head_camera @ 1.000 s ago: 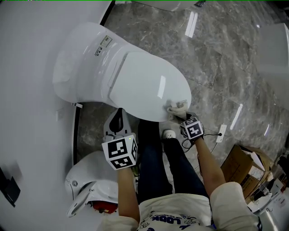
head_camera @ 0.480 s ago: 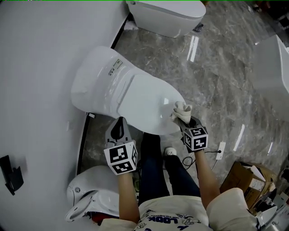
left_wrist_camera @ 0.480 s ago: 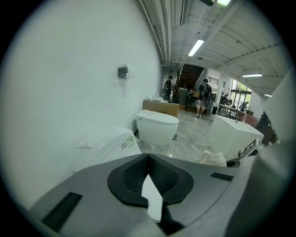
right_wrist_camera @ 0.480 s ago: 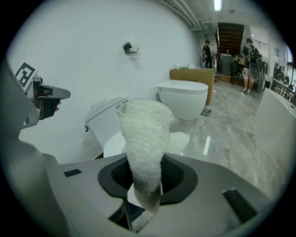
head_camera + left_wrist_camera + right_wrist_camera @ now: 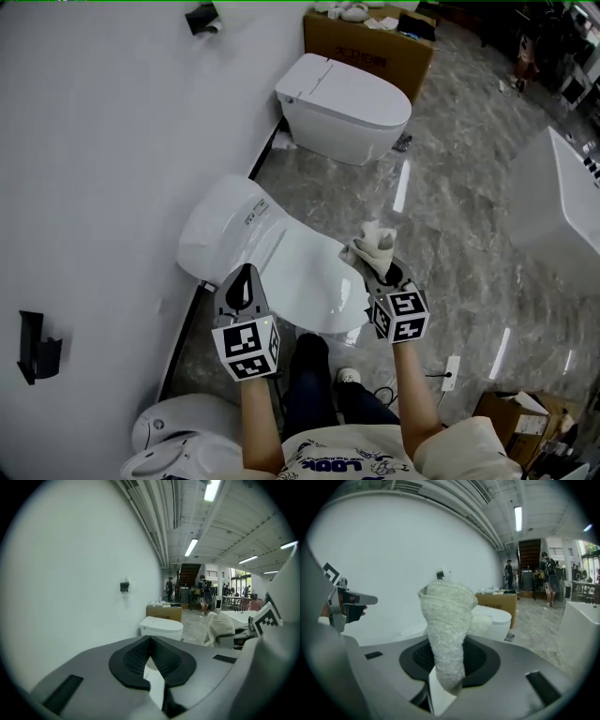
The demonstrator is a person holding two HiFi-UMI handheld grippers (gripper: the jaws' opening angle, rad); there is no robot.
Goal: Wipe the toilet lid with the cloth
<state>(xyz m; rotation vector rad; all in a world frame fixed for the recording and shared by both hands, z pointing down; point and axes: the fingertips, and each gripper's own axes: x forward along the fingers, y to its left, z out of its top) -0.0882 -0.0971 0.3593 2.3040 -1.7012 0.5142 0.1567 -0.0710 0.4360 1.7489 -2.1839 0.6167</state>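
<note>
The white toilet lid [image 5: 305,272] lies shut below both grippers in the head view. My right gripper [image 5: 379,265] is shut on a bunched white cloth [image 5: 374,243] and holds it raised over the lid's right edge, pointing out into the room. In the right gripper view the cloth [image 5: 446,620] stands up from the jaws. My left gripper [image 5: 241,284] hovers over the lid's left edge, shut and holding nothing. The left gripper view shows its jaws closed to a narrow slit [image 5: 151,644], with the cloth [image 5: 219,627] off to the right.
A second toilet [image 5: 345,101] stands further along the white wall, with a cardboard box [image 5: 370,39] behind it. A white tub [image 5: 561,202] is at the right. Another toilet [image 5: 176,433] sits by my left leg. The floor is grey marble, and people stand far off.
The right gripper lifted the cloth off the lid's front rim and raised it. Both grippers now point outward, and the head view has tilted up to show more of the room.
</note>
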